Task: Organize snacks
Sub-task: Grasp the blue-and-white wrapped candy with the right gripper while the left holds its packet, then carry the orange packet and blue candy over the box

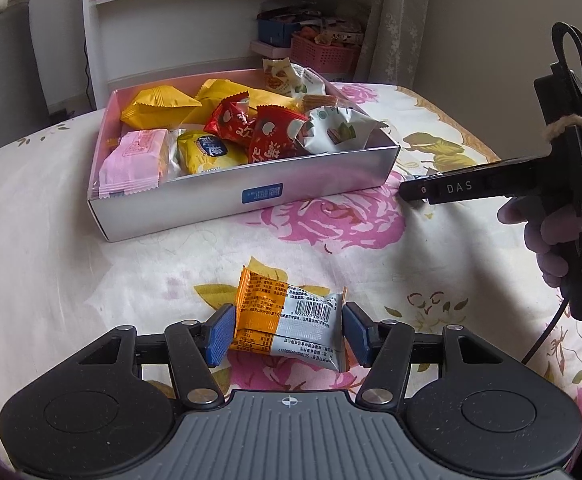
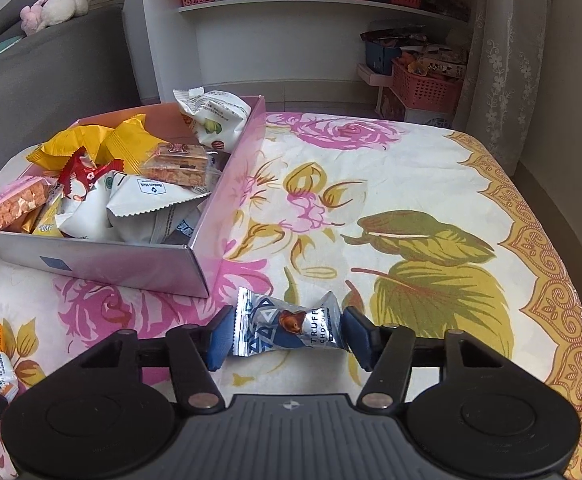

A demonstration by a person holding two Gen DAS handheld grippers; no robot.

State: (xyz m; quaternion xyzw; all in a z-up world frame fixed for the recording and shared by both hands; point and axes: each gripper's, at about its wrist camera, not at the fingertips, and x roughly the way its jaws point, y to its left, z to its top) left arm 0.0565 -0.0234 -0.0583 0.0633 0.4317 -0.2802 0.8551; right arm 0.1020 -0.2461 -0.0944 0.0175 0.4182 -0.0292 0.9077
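Left wrist view: left gripper [image 1: 289, 330], pads clamped on orange-and-white snack packet [image 1: 291, 316], long axis crosswise between them; snack box [image 1: 251, 196] lies ahead, slightly left, on floral tablecloth [image 1: 431, 260].

Right wrist view: right gripper [image 2: 287, 334], pads against the twisted ends of truffle chocolate [image 2: 289, 330], lengthwise across the gap; box ahead-left, near.

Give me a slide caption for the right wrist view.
Right gripper jaws bracket a truffle chocolate on the floral cloth, beside the snack box.
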